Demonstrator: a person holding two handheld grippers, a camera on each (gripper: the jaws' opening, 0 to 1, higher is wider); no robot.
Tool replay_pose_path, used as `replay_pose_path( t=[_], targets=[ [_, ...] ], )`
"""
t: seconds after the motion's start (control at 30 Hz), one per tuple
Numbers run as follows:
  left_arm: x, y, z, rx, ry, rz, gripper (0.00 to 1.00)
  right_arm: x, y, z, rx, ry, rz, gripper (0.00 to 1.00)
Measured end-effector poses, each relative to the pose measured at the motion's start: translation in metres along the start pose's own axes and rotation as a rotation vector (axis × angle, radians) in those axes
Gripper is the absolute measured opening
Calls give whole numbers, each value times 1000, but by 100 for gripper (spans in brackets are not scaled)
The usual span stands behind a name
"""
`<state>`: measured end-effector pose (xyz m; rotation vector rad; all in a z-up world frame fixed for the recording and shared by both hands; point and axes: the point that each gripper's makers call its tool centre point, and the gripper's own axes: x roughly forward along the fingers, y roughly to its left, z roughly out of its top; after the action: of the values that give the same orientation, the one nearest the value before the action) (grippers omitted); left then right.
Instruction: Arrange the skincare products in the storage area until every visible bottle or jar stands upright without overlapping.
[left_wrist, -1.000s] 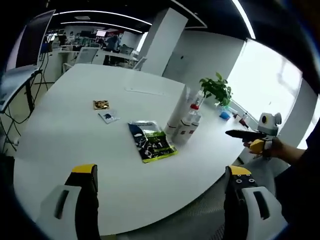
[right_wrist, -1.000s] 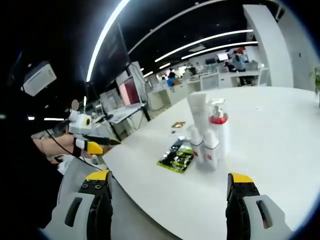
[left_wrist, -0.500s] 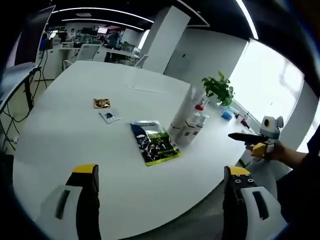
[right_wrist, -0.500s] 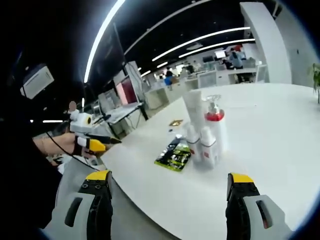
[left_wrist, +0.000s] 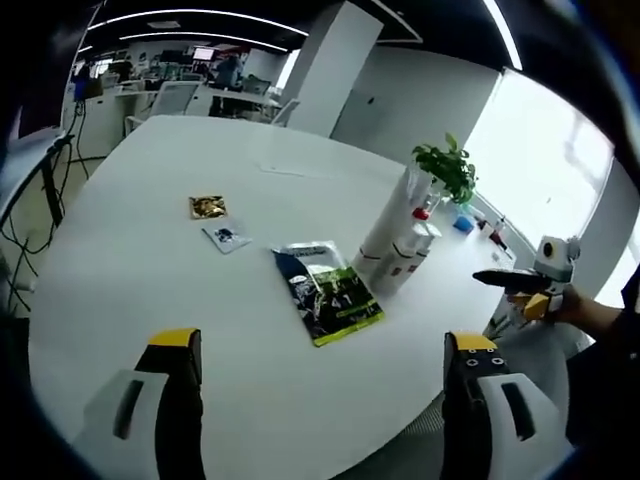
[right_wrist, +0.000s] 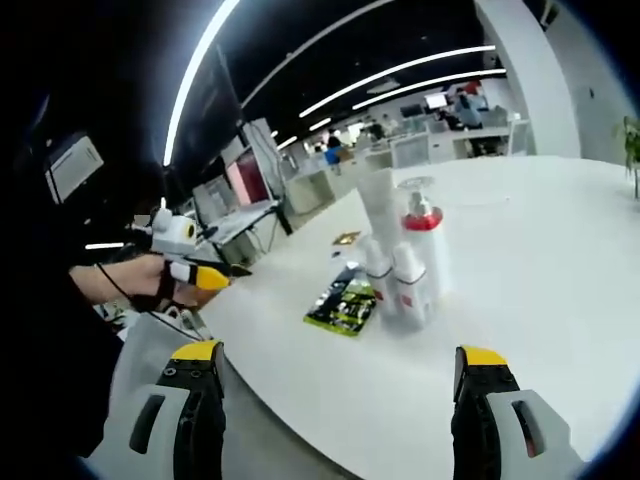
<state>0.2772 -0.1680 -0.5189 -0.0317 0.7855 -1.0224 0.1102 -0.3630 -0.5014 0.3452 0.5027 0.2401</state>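
Note:
A tight group of skincare bottles stands upright on the white round table (left_wrist: 150, 290): a tall white tube (left_wrist: 385, 222), a pump bottle with a red collar (left_wrist: 418, 240) and small white bottles (left_wrist: 398, 272). The right gripper view has the same tube (right_wrist: 378, 212), pump bottle (right_wrist: 425, 250) and small bottles (right_wrist: 390, 285). A dark and green sachet pack (left_wrist: 328, 293) lies flat beside them. My left gripper (left_wrist: 322, 345) is open over the near table edge, well short of the bottles. My right gripper (right_wrist: 338, 353) is open too, with nothing between its jaws.
A gold sachet (left_wrist: 207, 207) and a small blue-white sachet (left_wrist: 226, 237) lie left of the pack. A potted plant (left_wrist: 448, 170) stands behind the bottles. A hand holds the right gripper (left_wrist: 530, 285) off the table's right edge. Desks and chairs fill the office beyond.
Both views have shifted a little with the hands and the left one sits slightly closer to the table. The bottles and sachets have not moved. Both grippers stay open.

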Motion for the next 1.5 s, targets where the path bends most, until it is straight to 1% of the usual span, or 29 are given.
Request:
replay_pose_path(
  t=[0.17, 0.33, 0.53, 0.73, 0.8, 0.87, 0.93, 1.0, 1.1, 1.2, 1.27, 1.33, 1.4, 1.47, 1.5],
  targets=[
    [16, 14, 13, 12, 10, 9, 90, 0, -4, -1, 17, 1, -4, 99],
    [30, 23, 24, 22, 23, 8, 87, 3, -5, -4, 21, 16, -11, 99],
    [42, 34, 28, 79, 88, 12, 86, 3, -5, -8, 34, 26, -1, 98],
    [53, 46, 37, 102, 106, 26, 83, 4, -3, -10, 29, 43, 1, 98],
    [61, 53, 39, 111, 116, 28, 83, 5, -4, -11, 39, 47, -2, 98],
    [60, 53, 36, 118, 126, 34, 82, 5, -4, -12, 41, 54, -4, 98],
    [68, 58, 39, 124, 138, 37, 81, 5, -2, -13, 43, 59, -1, 98],
    [70, 61, 41, 127, 145, 44, 79, 5, -2, -13, 46, 62, 2, 98],
    [79, 71, 43, 143, 164, 56, 78, 6, -2, -15, 53, 70, 1, 98],
    [84, 73, 46, 158, 172, 57, 78, 6, -2, -16, 58, 78, 1, 98],
    [91, 76, 51, 168, 179, 57, 78, 6, -1, -16, 61, 81, 0, 98],
    [92, 75, 50, 178, 185, 61, 78, 7, -2, -17, 64, 84, -1, 98],
    [98, 83, 53, 179, 188, 66, 78, 7, -3, -18, 64, 88, -4, 98],
    [100, 83, 50, 182, 197, 67, 77, 8, -5, -19, 64, 94, -8, 98],
    [104, 86, 52, 187, 201, 67, 77, 8, -5, -20, 64, 97, -9, 98]
  ],
)
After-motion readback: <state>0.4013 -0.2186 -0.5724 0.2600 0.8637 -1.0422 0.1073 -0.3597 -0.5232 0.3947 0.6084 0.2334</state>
